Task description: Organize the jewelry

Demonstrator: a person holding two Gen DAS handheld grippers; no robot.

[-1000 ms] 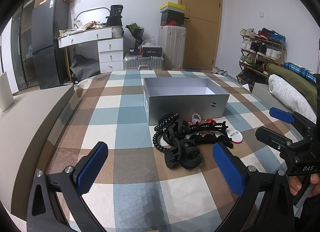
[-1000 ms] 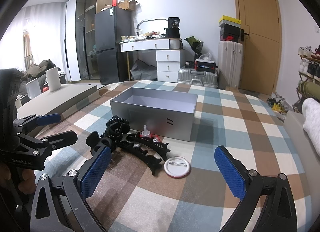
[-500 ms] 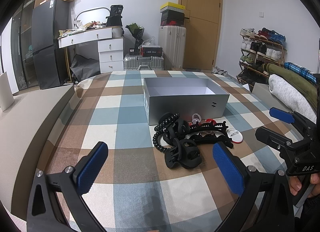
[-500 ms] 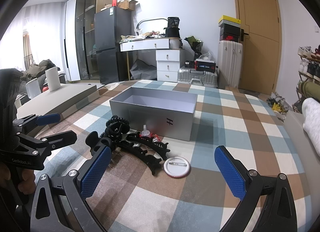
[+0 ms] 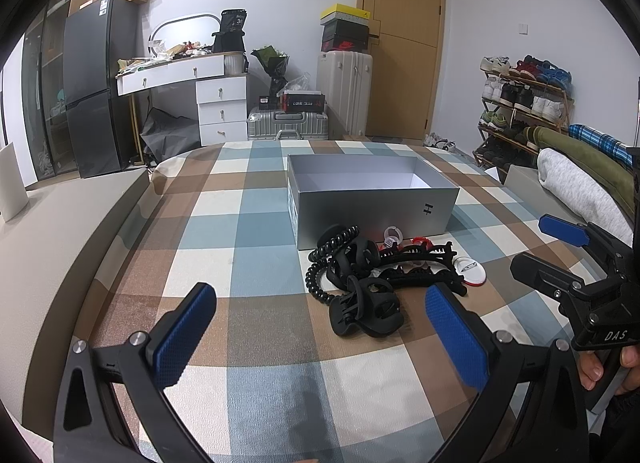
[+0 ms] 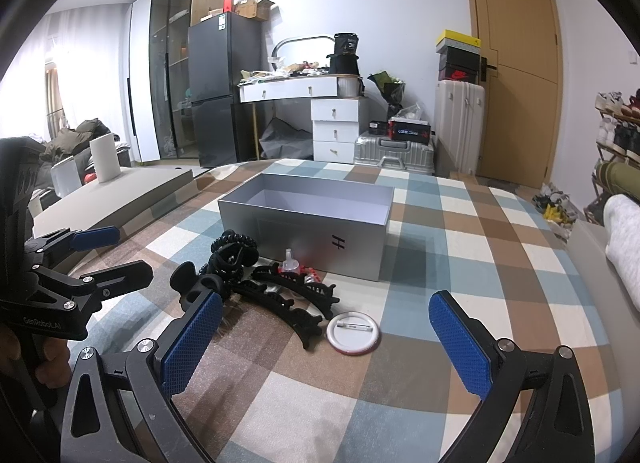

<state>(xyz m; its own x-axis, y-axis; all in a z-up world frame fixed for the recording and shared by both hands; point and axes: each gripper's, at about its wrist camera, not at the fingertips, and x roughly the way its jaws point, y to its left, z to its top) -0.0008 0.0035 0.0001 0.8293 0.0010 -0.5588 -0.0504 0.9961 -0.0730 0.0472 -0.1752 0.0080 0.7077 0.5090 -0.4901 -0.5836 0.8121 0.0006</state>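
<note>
Hair clips (image 5: 372, 295) lie between both tongs (image 5: 320, 327) (image 6: 326, 339), seemingly hovering, spread wide.

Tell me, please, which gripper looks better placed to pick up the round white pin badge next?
Probably the right gripper: the pin badge lies just ahead of its open fingers. From the left gripper, the black claw clip lies nearer, and the badge sits beyond its right finger.

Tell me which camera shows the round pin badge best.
The right wrist view: the round pin badge lies whole and close, its pin clasp facing up, just beyond the open right tongs. In the left wrist view it is smaller, partly hidden behind a long black hair clip.
</note>
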